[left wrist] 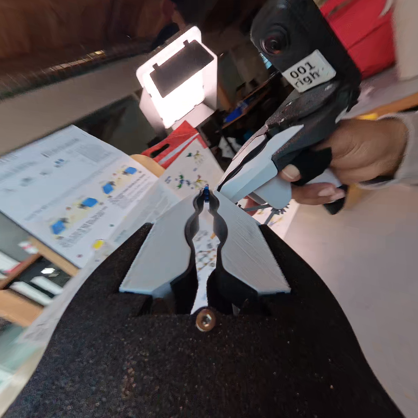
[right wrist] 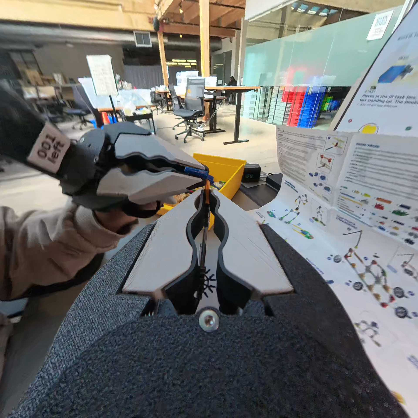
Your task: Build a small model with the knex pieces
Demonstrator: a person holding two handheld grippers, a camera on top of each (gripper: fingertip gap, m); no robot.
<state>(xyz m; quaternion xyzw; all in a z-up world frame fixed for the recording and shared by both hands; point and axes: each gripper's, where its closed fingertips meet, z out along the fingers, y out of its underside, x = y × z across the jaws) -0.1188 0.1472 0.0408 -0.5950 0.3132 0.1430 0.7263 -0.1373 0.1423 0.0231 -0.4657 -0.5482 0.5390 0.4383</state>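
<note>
My left gripper (left wrist: 206, 196) is shut on a small blue connector piece (left wrist: 206, 195), held above the instruction sheets. In the right wrist view the left gripper (right wrist: 201, 175) comes in from the left, pinching the blue connector (right wrist: 196, 172). My right gripper (right wrist: 207, 194) is shut on an orange and black rod (right wrist: 206, 192) that runs back between its fingers to a black snowflake-shaped piece (right wrist: 209, 282). The rod's orange tip meets the blue connector. In the left wrist view the right gripper (left wrist: 220, 187) shows at right, held by a hand (left wrist: 362, 158).
A yellow bin (right wrist: 224, 169) with loose building pieces stands behind the grippers. Printed instruction sheets (right wrist: 339, 203) lie and stand to the right; they also show in the left wrist view (left wrist: 79, 181). A red and white box (left wrist: 178, 144) sits beyond them. Desks and office chairs (right wrist: 192, 106) stand far back. Less than 4 cm separates the two grippers' tips.
</note>
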